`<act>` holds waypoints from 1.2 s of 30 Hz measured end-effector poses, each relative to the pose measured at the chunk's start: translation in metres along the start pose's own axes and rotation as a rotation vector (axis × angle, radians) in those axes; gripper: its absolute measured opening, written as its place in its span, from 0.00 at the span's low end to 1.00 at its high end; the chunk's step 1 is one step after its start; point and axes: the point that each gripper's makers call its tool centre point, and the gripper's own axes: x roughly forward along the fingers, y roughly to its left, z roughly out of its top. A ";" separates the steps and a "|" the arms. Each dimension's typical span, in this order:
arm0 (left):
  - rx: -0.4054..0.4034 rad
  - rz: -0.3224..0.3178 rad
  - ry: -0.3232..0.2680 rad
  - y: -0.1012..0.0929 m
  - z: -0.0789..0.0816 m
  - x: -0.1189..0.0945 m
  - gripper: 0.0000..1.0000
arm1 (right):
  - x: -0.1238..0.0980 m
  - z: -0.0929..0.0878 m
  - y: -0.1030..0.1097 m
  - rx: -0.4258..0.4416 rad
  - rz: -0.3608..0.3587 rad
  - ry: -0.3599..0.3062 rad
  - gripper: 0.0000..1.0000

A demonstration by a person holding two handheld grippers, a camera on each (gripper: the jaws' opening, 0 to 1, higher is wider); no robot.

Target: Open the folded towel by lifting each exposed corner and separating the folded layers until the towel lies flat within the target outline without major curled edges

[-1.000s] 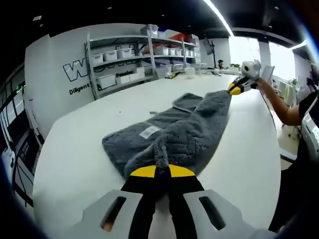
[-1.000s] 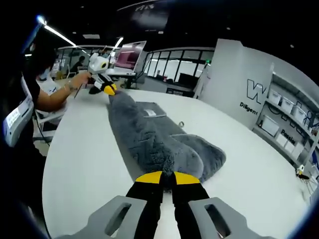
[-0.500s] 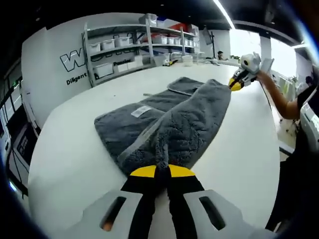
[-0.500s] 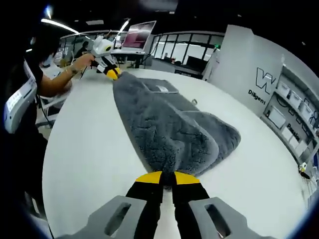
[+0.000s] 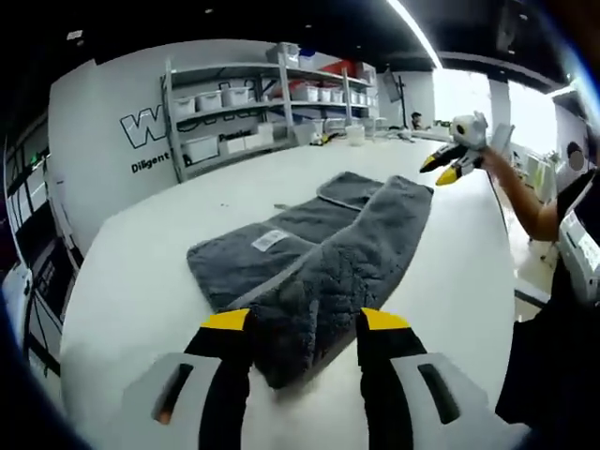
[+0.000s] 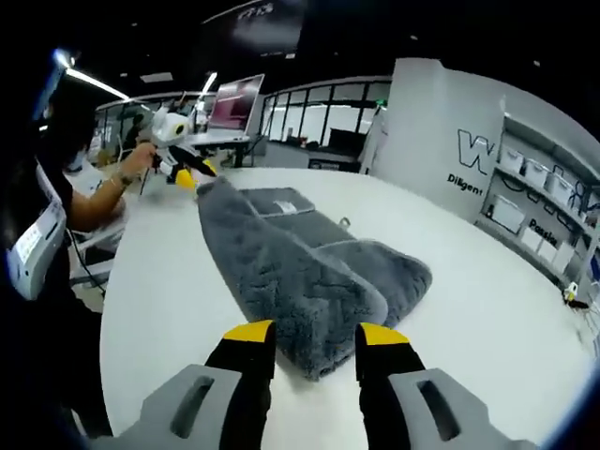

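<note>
Towel status: the fluffy grey plush towel (image 5: 319, 258) is lying on the round white table (image 5: 141, 281), still partly folded. One long layer is doubled over the one underneath, so you get a thick strip running from one set of tongs to the other, with the lower layer sticking out to the side. A small white care label (image 5: 269, 240) sits on that lower layer, and a lighter grey hem band shows along the fold edge.

Left tongs (image 5: 305, 323), black with yellow tips, are spread wide apart with nothing in them. The near corner of the towel lies on the table right between the two jaws, not pinched by either as far as I can see.

Same deal in the right gripper view: right tongs (image 6: 314, 333) are apart and empty, and the towel's (image 6: 300, 272) end lies flat just in front of and between the jaws.

From the left gripper view you can also spot the right tongs (image 5: 441, 169) across the table, held up off the table just past the towel's far corner, jaws visibly parted, in a person's hand (image 5: 487, 157). The right gripper view mirrors that, with the left tongs (image 6: 187, 173) just beyond the far towel corner.

Background has grey metal shelving with white bins (image 5: 244, 108) along the wall.
</note>
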 end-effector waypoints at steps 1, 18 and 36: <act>0.002 0.009 -0.012 0.003 0.005 0.000 0.45 | 0.000 0.003 -0.004 0.007 -0.009 -0.006 0.32; -0.018 -0.068 -0.086 -0.002 0.041 0.033 0.99 | 0.025 0.018 -0.029 0.077 -0.059 0.009 0.92; -0.036 0.006 -0.058 0.050 0.069 0.066 0.95 | 0.057 0.060 -0.068 0.097 -0.063 -0.050 0.93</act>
